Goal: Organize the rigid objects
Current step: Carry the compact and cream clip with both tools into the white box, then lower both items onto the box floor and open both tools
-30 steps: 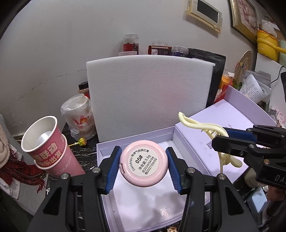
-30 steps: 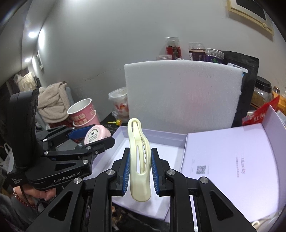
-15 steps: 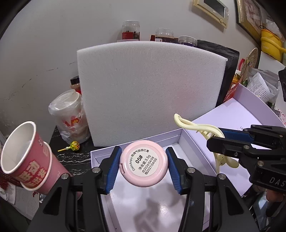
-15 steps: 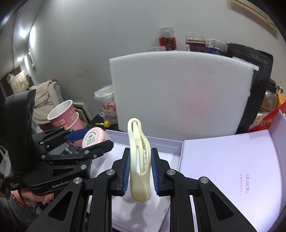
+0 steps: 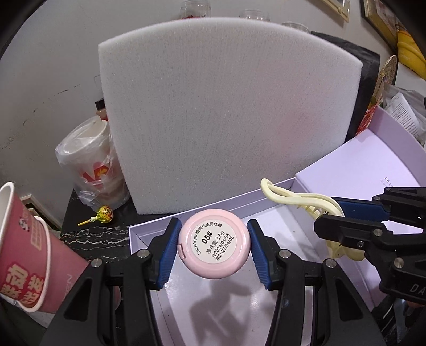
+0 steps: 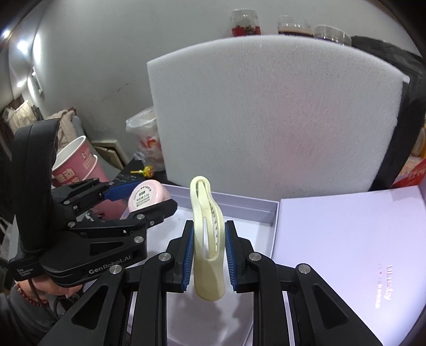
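My left gripper [image 5: 213,247] is shut on a round pink compact [image 5: 214,243] with a white label, held above the open lilac box [image 5: 234,198]. It also shows in the right wrist view [image 6: 146,197]. My right gripper [image 6: 207,255] is shut on a cream hair claw clip [image 6: 207,239], held upright over the same box [image 6: 247,206]. The clip also shows at the right of the left wrist view [image 5: 300,199]. The box floor below both grippers is white.
A white foam sheet [image 5: 226,111] stands behind the box. The lilac lid [image 6: 351,239] lies to the right. Red paper cups [image 5: 24,260], a bagged cup [image 5: 93,165] and a lollipop [image 5: 103,214] sit left. Jars [image 6: 243,25] stand behind the foam.
Both grippers have moved forward and lower over the box, closer to the foam sheet. Each still holds its object.
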### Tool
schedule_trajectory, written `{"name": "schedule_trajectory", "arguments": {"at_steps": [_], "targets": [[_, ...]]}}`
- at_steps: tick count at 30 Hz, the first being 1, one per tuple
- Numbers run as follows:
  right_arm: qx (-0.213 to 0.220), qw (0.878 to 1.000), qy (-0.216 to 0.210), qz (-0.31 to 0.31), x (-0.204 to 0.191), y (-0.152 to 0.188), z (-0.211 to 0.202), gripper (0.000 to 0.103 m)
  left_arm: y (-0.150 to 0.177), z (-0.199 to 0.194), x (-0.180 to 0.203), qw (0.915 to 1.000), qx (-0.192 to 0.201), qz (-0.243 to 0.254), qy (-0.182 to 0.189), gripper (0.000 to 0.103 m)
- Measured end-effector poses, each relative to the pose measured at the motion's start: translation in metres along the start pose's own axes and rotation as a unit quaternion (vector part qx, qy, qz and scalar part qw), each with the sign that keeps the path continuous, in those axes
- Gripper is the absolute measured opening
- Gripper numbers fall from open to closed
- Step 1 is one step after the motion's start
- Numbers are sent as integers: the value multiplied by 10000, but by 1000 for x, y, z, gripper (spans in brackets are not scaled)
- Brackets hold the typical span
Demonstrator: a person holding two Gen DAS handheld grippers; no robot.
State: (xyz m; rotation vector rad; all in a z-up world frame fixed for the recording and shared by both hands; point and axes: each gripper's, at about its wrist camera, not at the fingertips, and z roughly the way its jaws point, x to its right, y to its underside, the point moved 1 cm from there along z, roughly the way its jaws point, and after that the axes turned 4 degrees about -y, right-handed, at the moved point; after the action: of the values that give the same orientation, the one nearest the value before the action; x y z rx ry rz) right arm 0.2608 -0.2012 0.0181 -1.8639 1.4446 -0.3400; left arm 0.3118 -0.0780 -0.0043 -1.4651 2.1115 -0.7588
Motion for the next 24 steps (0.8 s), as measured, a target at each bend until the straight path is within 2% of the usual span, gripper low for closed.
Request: {"name": "schedule_trajectory", "arguments": {"at_steps": [3,7,15,20,24], "targets": [[-79,10000,37,35,1,0,8,22,2,10,-1,9999,-118,-6,-2,50],[-155,9997,-18,181,7,0,15,22,4,17,-5,9997,-179,-86,169,50],[-274,9991,47,307,12,-3,27,23,7,23,-7,9996,-292,-66,-16,50],[-235,9991,172,320,13,-3,21,43,7,26,-7,9992,-372,-49,-106,50],[-277,9987,211,382,16,-2,19,44,5,24,-8,9991,-389,-73,-122,51]]}}
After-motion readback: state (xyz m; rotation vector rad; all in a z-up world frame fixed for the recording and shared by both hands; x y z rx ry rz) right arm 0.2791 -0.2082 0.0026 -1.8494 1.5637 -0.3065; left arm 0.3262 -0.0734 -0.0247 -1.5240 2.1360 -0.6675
